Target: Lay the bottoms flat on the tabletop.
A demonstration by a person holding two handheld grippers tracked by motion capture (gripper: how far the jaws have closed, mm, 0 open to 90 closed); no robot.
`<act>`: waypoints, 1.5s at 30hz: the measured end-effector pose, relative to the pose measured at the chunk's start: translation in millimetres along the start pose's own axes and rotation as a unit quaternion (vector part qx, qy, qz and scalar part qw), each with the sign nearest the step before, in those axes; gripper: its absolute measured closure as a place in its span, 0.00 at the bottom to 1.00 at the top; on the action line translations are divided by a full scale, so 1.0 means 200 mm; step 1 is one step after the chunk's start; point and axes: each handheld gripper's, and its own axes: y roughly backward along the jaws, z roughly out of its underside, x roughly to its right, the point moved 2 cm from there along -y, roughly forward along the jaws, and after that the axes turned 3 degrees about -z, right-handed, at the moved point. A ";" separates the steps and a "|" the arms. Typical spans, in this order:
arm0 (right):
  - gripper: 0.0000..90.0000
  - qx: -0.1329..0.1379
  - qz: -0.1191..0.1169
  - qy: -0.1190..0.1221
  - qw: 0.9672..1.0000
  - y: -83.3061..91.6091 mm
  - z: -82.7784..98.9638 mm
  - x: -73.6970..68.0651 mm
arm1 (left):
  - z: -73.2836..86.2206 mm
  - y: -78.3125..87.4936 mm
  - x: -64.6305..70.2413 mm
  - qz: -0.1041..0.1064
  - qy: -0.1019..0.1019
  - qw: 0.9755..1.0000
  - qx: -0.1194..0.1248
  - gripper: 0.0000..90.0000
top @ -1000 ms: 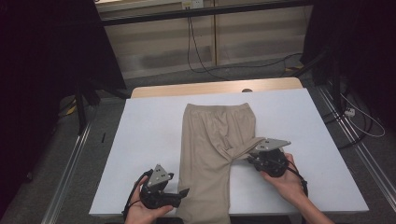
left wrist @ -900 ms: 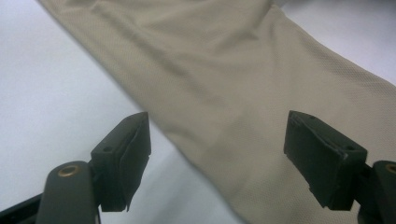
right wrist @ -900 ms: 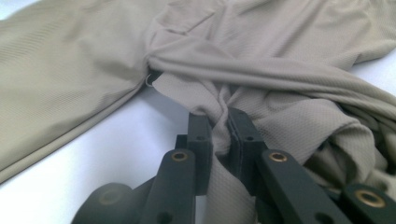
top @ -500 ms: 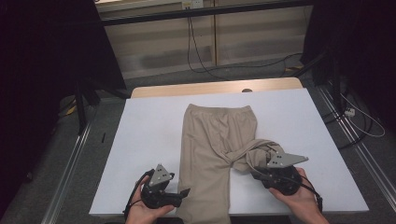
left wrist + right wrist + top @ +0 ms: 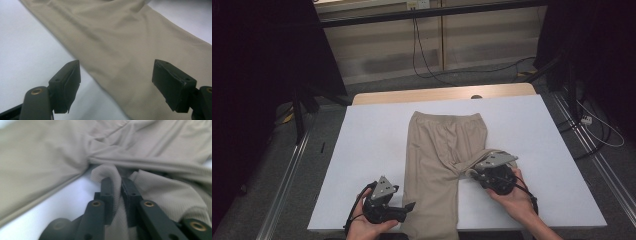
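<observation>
Beige trousers lie on the white table, waistband at the far side. Their left leg runs flat to the near edge. The right leg is gathered into a bunch beside the crotch. My right gripper is shut on a fold of that bunch; its jaws have just been closing, with the fold pinched between them in the right gripper view. My left gripper rests at the near edge beside the left leg. It is open, the cloth's edge lying under the gap, untouched.
A wooden strip borders the table's far edge. Metal rails run along both sides over a grey floor. Cables trail at the right. Bare white table lies left and right of the trousers.
My right gripper swung out to the right with the bunched leg, then came back left toward the crotch. The left gripper has stayed in place.
</observation>
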 end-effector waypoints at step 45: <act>0.92 -0.060 -0.090 0.011 0.994 0.31 0.33 -0.26 | -0.05 -0.06 0.00 0.019 -0.013 1.000 -0.006 0.26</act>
